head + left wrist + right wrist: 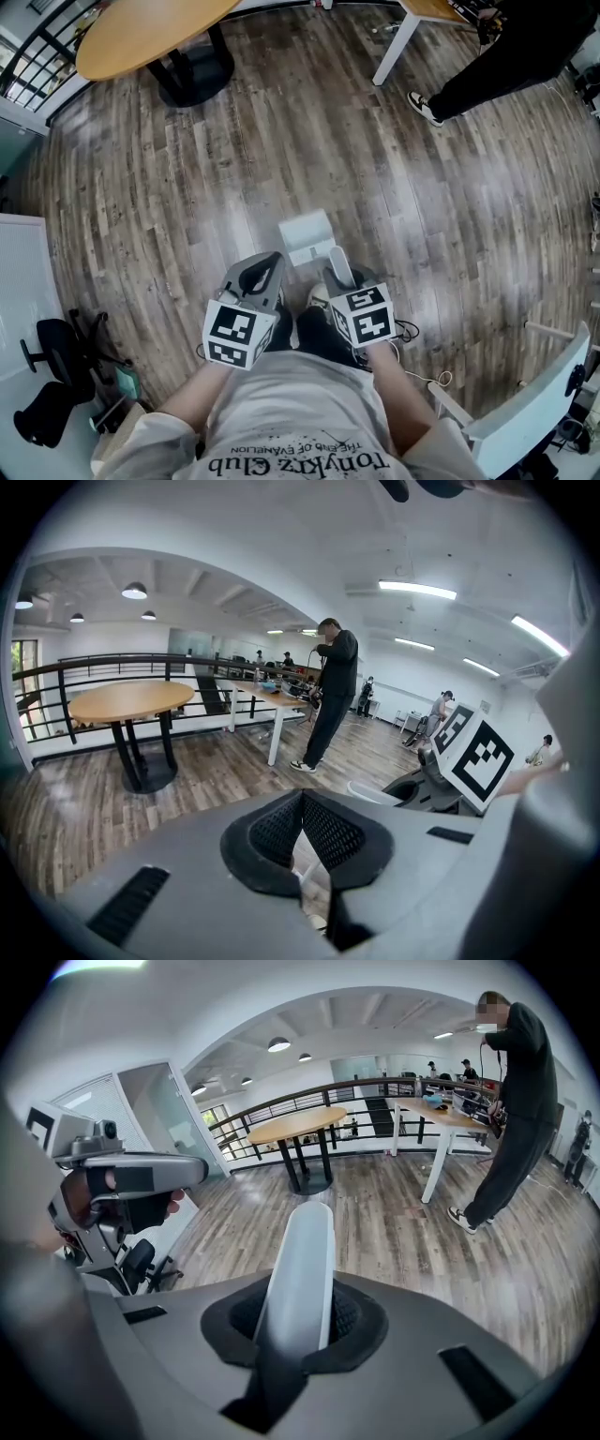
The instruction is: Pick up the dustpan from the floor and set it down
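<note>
The white dustpan (307, 236) hangs low over the wooden floor just ahead of the person's feet in the head view. Its long pale handle (305, 1260) runs up between the jaws of my right gripper (300, 1314), which is shut on it. In the head view the right gripper (339, 277) sits right behind the pan. My left gripper (266, 270) hovers beside it on the left, apart from the dustpan. Its pads (323, 827) meet at the tip with nothing between them. The left gripper view shows the pan's white edge (375, 792) to its right.
A round wooden table (150, 33) on a black pedestal stands far left. A white-legged desk (398, 42) and a person in black (506, 66) are far right. A black office chair (56, 361) lies at lower left, white furniture (534, 403) at lower right.
</note>
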Demonstrator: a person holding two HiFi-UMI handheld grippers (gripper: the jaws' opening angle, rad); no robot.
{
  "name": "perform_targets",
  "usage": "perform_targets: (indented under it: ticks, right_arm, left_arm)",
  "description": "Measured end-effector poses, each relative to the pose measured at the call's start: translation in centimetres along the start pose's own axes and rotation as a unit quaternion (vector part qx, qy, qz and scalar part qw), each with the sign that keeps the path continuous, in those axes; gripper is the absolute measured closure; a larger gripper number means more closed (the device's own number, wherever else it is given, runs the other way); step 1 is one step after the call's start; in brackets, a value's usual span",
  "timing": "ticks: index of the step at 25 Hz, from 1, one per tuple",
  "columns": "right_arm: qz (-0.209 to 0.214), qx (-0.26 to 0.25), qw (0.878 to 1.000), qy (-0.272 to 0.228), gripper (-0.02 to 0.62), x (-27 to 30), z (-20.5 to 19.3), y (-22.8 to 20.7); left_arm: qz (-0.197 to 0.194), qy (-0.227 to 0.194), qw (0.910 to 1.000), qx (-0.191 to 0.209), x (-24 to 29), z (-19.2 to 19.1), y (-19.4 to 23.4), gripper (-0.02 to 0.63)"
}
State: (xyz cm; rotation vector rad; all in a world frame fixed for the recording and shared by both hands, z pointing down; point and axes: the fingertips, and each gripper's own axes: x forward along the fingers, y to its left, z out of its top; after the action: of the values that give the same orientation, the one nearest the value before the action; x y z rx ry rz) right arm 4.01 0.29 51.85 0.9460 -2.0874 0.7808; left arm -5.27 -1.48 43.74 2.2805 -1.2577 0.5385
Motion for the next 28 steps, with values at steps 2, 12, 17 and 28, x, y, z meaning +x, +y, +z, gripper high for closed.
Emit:
perform_targets:
  ticks: [2,12,17,28]
  right_arm:
    - [0.0,0.001,1.0,0.002,0.526,0.6,-0.1,-0.2]
    - [0.001,0.002,1.0,0.007,0.526,3.4,0.3,-0.8]
    - [0.003,0.005,1.0,0.009,0.526,4.5,-0.2,-1.3]
    - [0.003,0.013,1.0,0.005,0.526,8.2,-2.0,-2.4]
  left_arm:
    - [0.0,0.002,1.0,-0.002,0.3,-0.2,0.2,0.583]
    - [-0.003,0.013,0.9999,-0.007,1.4,-0.7,1.6,0.583]
    - [-0.003,0.02,0.9998,-0.007,1.8,-0.8,1.5,0.583]
    - [-0.001,0.033,0.9995,0.002,2.6,-1.5,2.3,0.583]
